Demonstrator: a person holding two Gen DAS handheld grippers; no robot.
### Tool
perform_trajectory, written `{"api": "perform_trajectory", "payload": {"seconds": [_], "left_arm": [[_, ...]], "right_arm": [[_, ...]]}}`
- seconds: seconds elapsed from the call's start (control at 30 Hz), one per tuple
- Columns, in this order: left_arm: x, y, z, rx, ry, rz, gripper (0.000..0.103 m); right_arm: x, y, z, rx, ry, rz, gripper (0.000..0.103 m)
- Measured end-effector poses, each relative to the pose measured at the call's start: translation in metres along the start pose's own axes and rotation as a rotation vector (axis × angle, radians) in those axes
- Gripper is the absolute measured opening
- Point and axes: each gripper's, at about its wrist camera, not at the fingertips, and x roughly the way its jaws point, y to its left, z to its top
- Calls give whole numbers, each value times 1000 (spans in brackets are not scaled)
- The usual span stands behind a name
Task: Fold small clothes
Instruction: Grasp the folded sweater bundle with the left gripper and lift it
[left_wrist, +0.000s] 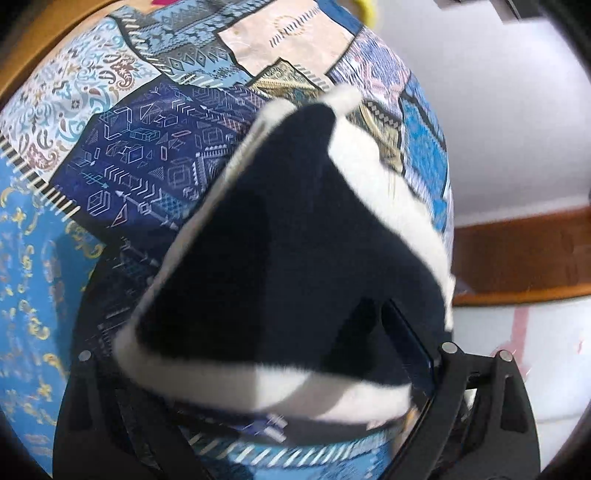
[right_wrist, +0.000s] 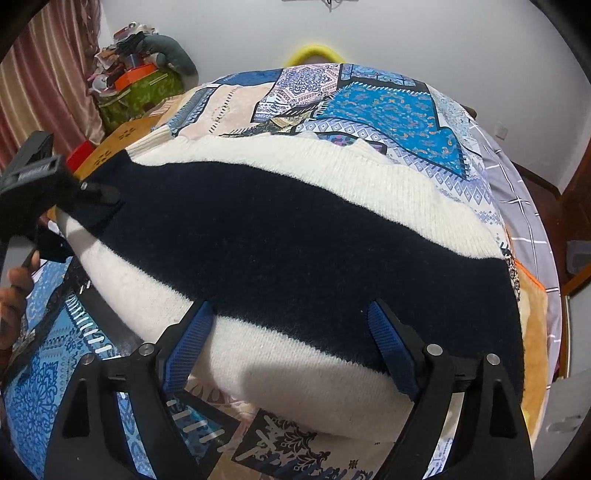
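Your left claw (left_wrist: 258, 369) tips vanish under the blurred black-and-white sweater (left_wrist: 280, 258); your hand (right_wrist: 13, 291) is cut off at the frame edge.

- No words, brand names, labels or numbers can be read in either wrist view.
- The patchwork bedcover (right_wrist: 388, 107) bears only printed ornament: paisley, diamonds, arrows and stitch-like dashes.
- The navy-and-cream knitted garment (right_wrist: 295, 236) carries no visible tag or print.
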Motion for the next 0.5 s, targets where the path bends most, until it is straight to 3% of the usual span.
{"api": "perform_trajectory", "payload": {"seconds": [0.1,0.17,0.27,0.5], "left_arm": [[-1,2,5,-41,-28,5,70],[0,4,7,-51,-36,13,37],[-4,4,8,-46,-52,0,26],[-57,-17,15,51,-204,41,22]], "right_arm": [[-1,0,0,8,-1,2,84],[-2,1,1,14,0,3,84],[-4,1,2,18,2,4,84],[-20,-2,7,6,-28,-6,84]]}}
